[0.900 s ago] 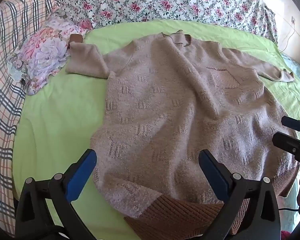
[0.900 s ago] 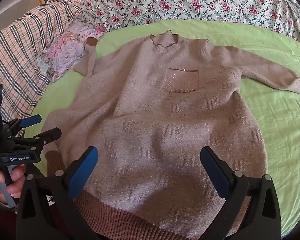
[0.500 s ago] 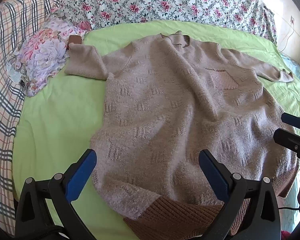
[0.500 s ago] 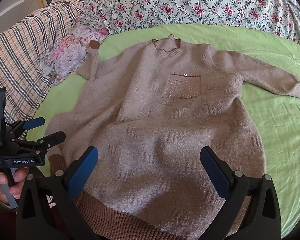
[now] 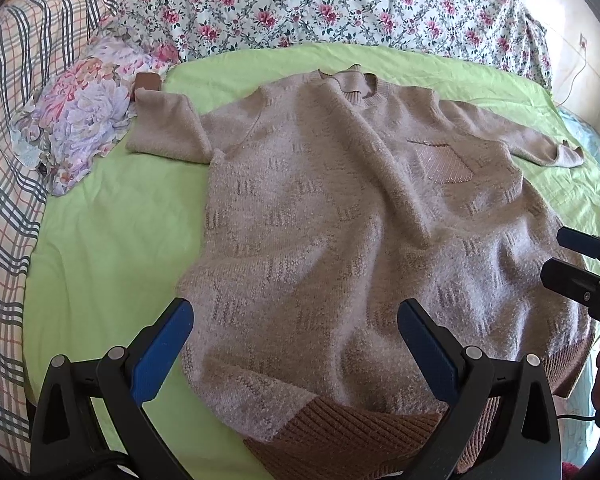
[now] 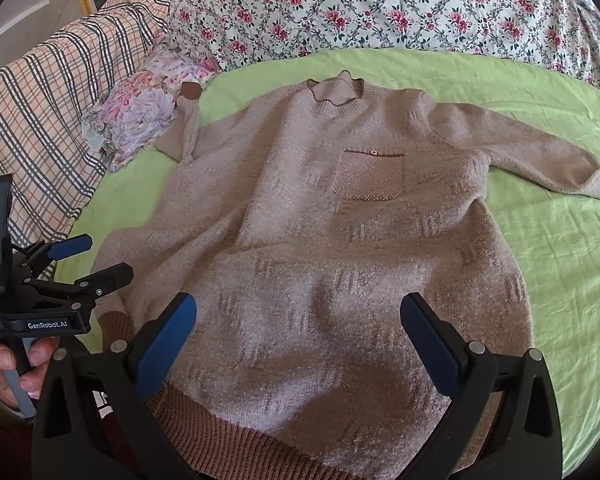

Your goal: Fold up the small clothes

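Note:
A beige knitted sweater (image 5: 340, 220) lies front up on the green sheet (image 5: 100, 240), neck at the far end and brown ribbed hem (image 5: 340, 420) nearest me. Its chest pocket (image 6: 370, 178) faces up. One sleeve is bent back by the floral cushion; the other stretches out to the right (image 6: 540, 152). My left gripper (image 5: 294, 312) hangs open over the hem's left part, holding nothing. My right gripper (image 6: 299, 304) is open above the hem's middle, also with nothing in it. In each view the other gripper (image 5: 568, 258) (image 6: 108, 256) shows at the edge, jaws apart.
A floral cushion (image 5: 84, 120) lies at the sweater's left shoulder. A rose-patterned quilt (image 6: 380, 8) is bunched along the far side and a plaid blanket (image 5: 4, 160) runs down the left. A hand (image 6: 4, 364) grips the left tool's handle. Bare green sheet lies on both sides.
Almost nothing: the right view has shifted slightly, so the sweater sits a little lower in it. Both grippers stay open over the hem, and the sweater has not moved.

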A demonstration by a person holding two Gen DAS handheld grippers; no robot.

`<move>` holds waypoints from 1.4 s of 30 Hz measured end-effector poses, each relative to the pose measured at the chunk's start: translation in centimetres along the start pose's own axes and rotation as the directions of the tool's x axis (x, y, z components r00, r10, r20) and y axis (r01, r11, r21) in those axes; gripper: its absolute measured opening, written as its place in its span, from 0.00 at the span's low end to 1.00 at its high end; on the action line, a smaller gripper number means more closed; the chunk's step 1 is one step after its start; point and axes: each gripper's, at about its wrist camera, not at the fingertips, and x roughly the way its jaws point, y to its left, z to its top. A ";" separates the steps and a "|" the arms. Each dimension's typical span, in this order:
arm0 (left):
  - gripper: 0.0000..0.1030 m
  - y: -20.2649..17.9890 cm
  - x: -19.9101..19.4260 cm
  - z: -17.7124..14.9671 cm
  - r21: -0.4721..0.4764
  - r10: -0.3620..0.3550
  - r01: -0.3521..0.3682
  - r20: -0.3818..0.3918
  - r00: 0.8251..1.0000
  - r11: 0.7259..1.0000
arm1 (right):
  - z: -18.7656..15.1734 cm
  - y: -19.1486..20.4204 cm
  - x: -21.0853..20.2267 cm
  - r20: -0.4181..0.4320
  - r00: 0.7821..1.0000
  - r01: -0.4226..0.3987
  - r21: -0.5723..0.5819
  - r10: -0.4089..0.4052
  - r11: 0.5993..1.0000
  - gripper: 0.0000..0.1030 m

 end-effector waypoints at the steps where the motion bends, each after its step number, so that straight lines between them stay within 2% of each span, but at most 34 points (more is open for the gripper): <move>1: 0.99 0.0 0.0 0.0 -0.004 -0.006 0.006 -0.003 1.000 1.000 | 0.0 0.1 0.0 -0.002 1.000 0.002 0.000 -0.002 1.000 0.99; 3: 0.99 0.1 0.1 0.0 -0.028 -0.040 0.039 -0.028 0.999 0.999 | 0.0 0.1 0.0 0.022 1.000 -0.002 -0.006 0.002 1.000 0.99; 10: 0.99 0.0 0.2 0.2 -0.002 -0.007 0.007 -0.003 1.000 1.000 | 0.0 0.2 -0.1 0.083 0.996 -0.014 -0.017 0.016 1.000 0.99; 12: 0.99 -0.1 0.3 0.3 0.008 0.007 -0.007 0.003 1.000 1.000 | 0.0 0.3 -0.1 0.081 0.997 -0.012 -0.017 0.013 1.000 0.99; 18: 0.99 0.1 0.6 0.7 -0.004 -0.014 0.014 -0.019 1.000 1.000 | 0.6 0.4 -0.1 0.059 0.998 -0.021 -0.003 0.022 1.000 0.99; 26: 0.99 0.8 1.9 3.1 -0.006 -0.037 0.036 -0.035 0.999 0.999 | 2.3 -0.9 0.1 0.066 0.998 -0.024 0.004 0.024 1.000 0.99; 31: 0.99 2.8 3.3 5.8 -0.050 -0.051 0.050 -0.007 0.999 0.997 | 4.3 -2.9 0.6 0.079 0.996 -0.036 0.019 0.034 0.999 0.99; 34: 0.99 3.9 4.6 8.3 -0.041 -0.042 0.042 -0.006 0.999 0.998 | 6.0 -4.4 1.3 0.078 0.997 -0.029 0.022 0.028 0.999 0.99; 37: 0.99 4.1 6.6 11.2 0.037 -0.011 0.012 -0.008 1.000 0.999 | 7.9 -5.9 2.1 0.076 0.997 -0.028 0.017 0.026 0.999 0.99; 42: 0.99 4.3 9.9 16.1 0.137 -0.036 0.034 0.010 0.999 0.990 | 11.7 -8.9 3.9 0.072 0.997 -0.012 0.001 0.012 1.000 0.99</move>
